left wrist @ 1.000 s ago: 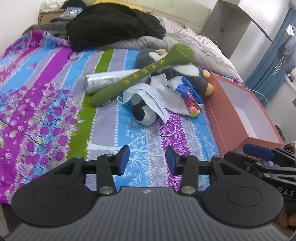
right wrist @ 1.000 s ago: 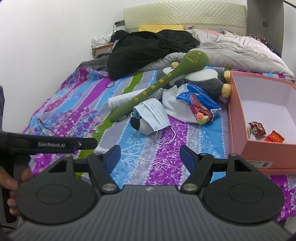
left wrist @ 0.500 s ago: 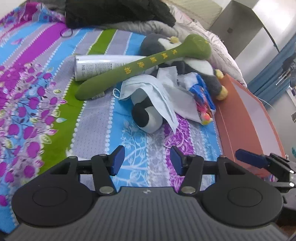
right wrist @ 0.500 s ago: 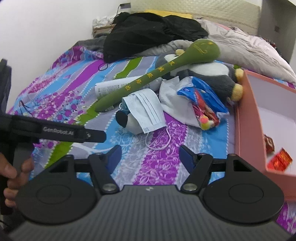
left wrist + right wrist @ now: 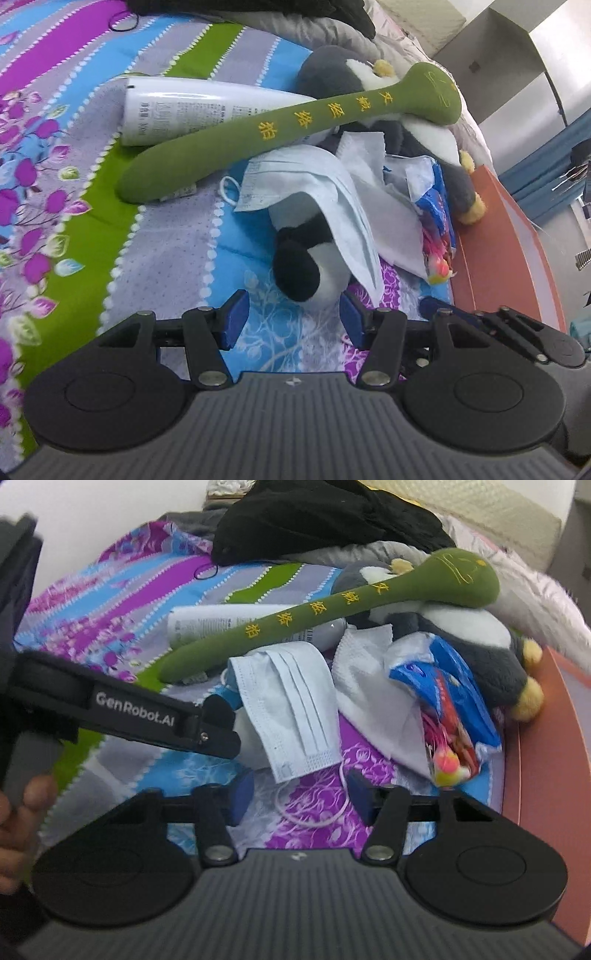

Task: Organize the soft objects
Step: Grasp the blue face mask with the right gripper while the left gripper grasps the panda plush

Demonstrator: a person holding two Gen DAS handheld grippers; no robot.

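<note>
A small black and white plush lies on the striped bedspread under a pale blue face mask. My left gripper is open, its blue pads on either side of the plush's near end. A long green plush stick lies across a grey penguin plush. My right gripper is open just before the mask and over its ear loop. The left gripper's arm crosses the right wrist view and hides most of the small plush.
A white tube lies under the green stick. White tissue and a blue snack bag lie beside the mask. An orange-red box stands at the right. Black clothing and a grey quilt lie behind.
Both grippers have moved forward toward the pile. The left one now brackets the small plush's near end; the right one has reached the mask's lower edge.
</note>
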